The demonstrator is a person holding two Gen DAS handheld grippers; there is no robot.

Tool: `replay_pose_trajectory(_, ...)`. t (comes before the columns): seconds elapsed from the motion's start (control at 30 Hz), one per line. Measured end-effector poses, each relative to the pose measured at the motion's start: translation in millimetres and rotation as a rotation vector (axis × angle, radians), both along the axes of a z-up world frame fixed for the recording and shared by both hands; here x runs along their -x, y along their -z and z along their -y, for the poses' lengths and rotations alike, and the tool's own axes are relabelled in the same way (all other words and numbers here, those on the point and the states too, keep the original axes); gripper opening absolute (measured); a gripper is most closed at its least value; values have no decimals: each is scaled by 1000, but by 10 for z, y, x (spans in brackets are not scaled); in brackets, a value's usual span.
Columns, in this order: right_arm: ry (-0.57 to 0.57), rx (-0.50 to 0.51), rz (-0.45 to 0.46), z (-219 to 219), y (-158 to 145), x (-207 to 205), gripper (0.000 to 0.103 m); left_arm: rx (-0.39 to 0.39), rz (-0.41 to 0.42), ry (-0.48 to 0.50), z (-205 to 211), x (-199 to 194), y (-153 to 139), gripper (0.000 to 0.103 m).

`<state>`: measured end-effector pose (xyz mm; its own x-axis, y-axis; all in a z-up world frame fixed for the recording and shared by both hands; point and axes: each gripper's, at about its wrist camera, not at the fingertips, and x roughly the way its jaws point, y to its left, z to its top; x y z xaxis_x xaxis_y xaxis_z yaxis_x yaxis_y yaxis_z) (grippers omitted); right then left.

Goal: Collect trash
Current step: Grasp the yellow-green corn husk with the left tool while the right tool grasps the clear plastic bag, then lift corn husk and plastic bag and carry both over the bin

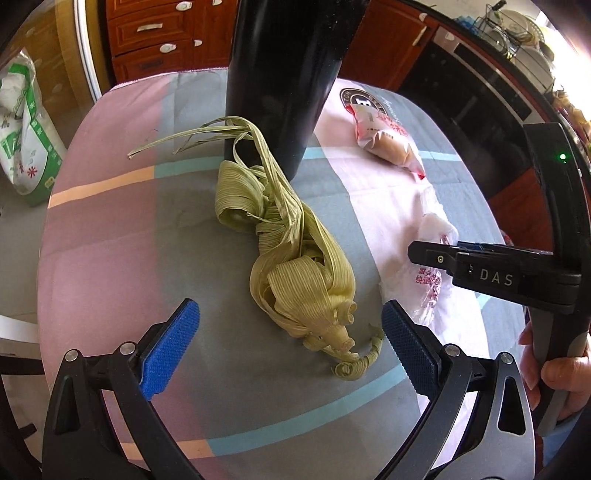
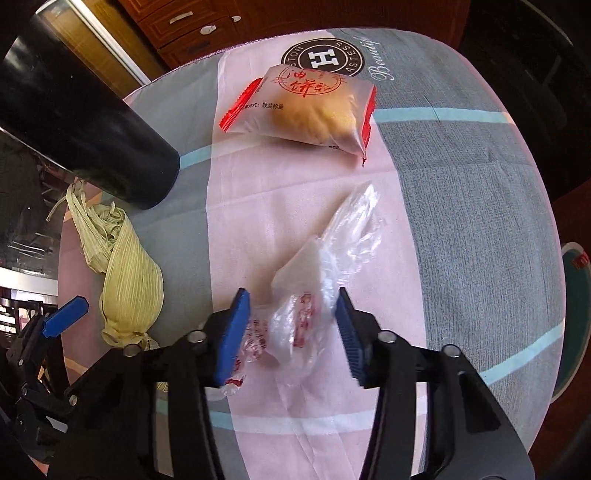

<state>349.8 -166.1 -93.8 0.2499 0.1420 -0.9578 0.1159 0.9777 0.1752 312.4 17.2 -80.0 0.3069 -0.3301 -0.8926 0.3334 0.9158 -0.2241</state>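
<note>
A pale green corn husk (image 1: 295,266) lies on the table; my left gripper (image 1: 290,343) is open, its blue pads either side of the husk's near end. The husk also shows in the right wrist view (image 2: 129,284). A crumpled clear plastic bag with red print (image 2: 317,295) lies between the pads of my right gripper (image 2: 293,338), which is open around it. In the left wrist view the right gripper (image 1: 436,258) is above that bag (image 1: 432,291). A sealed pastry packet (image 2: 310,109) lies further back, also seen in the left wrist view (image 1: 388,140).
A tall black cylinder (image 1: 284,81) stands just behind the husk, also in the right wrist view (image 2: 92,140). The table wears a pink, grey and teal cloth (image 1: 147,240). Wooden drawers (image 1: 162,33) stand behind; a green-and-white sack (image 1: 26,129) is at the left.
</note>
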Motion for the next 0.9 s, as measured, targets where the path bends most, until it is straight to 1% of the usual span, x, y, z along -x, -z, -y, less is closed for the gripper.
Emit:
replay_pose_trajectory(0.07,-8,30,18,21,-36,32,28,-9,6,6,61,-13,9,99)
replay_pose_trajectory(0.3,20,36,27,246,-43,147,27,-47,12,12,241,-87,108,98)
replay_pose_trajectory(0.33,24,33,26,291,-39,175,27,-48,10,11,262,-93,125,95)
replay_pose_trajectory(0.4,30,28,26,357,-23,212,27,-59,4,17,315,-96,161,81)
replay_pose_trajectory(0.43,32,23,27,394,-21,236,27,-72,8,15,340,-91,171,79)
replay_pose_trajectory(0.5,35,17,27,430,-12,272,27,-103,34,17,394,-66,165,65)
replay_pose_trajectory(0.53,35,13,29,452,-2,262,28,-113,41,19,403,-56,161,60)
replay_pose_trajectory(0.6,32,16,34,479,-4,292,28,-109,40,22,423,-47,144,52)
replay_pose_trajectory(0.7,27,12,40,514,-7,371,28,-131,53,20,455,4,108,48)
replay_pose_trajectory(0.9,42,-2,50,637,-35,509,28,-135,92,44,566,277,-50,48)
